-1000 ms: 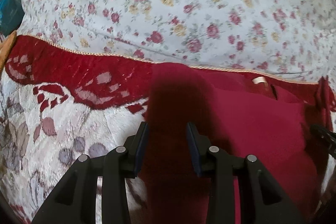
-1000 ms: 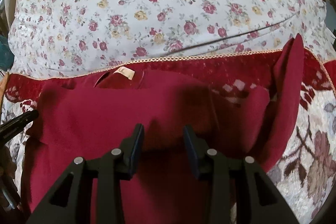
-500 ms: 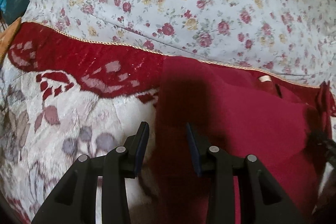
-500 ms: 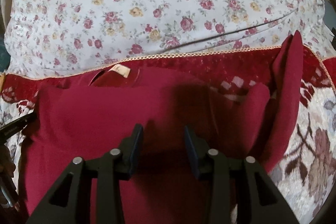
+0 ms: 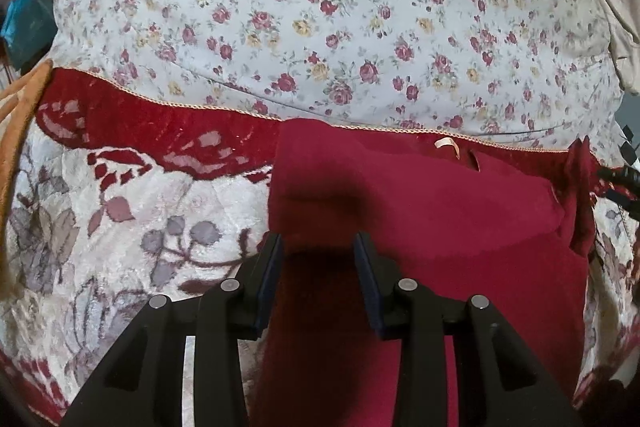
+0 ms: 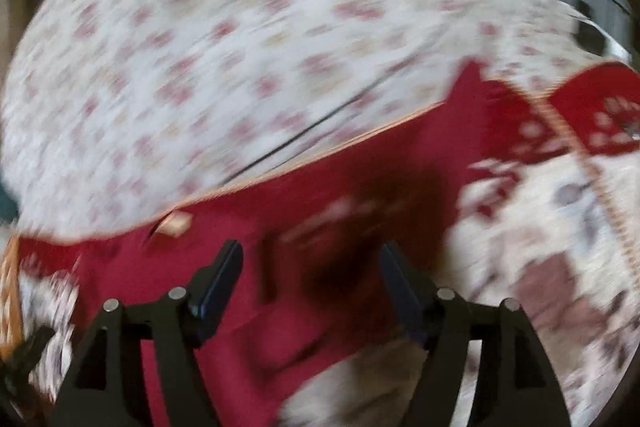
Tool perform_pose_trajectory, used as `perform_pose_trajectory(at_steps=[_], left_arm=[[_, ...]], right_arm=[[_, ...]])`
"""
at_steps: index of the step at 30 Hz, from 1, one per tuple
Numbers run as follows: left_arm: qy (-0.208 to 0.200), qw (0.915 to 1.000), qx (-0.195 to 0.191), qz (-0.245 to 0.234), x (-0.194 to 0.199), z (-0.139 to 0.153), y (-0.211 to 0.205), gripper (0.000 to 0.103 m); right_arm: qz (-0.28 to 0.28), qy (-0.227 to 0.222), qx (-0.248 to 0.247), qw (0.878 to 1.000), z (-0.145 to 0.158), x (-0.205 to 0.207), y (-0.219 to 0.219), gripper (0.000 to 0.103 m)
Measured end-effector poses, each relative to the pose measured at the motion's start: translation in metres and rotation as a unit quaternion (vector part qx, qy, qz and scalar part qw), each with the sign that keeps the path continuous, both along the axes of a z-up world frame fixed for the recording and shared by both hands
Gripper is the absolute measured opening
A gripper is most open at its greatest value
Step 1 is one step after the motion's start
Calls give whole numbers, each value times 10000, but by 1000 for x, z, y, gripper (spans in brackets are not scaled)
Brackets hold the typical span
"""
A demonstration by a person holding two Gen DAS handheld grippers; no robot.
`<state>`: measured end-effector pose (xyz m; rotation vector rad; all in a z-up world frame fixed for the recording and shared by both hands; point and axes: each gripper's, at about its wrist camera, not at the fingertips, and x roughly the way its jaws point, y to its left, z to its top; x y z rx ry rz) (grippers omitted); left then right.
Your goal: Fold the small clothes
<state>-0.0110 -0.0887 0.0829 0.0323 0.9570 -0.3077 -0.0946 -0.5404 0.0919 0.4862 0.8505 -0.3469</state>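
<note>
Red garment [image 5: 440,219] lies on a patterned blanket [image 5: 120,227], its top edge by the blanket's gold-trimmed border, with the floral sheet [image 5: 340,19] beyond; pale label [image 5: 446,143] at the neck. Left claw [image 5: 318,267] is part-open over the garment's left edge, cloth running between the fingers; can't tell if the pads pinch it. Right view is motion-blurred: right claw [image 6: 310,279] spread wide, jaws just been opening, over the red fabric, apparently gripping nothing.
</note>
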Motion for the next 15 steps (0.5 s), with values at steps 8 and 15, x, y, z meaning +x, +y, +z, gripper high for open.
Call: perform_pose_trajectory(at_steps=[8, 15], left_arm=[[237, 9997, 52, -44, 16, -19, -17, 15], [211, 9994, 258, -99, 22, -26, -23, 15]], right_arm=[[-1047, 549, -247, 9927, -14, 30, -118, 75], [-1097, 569, 69, 9923, -40, 58, -153, 51]])
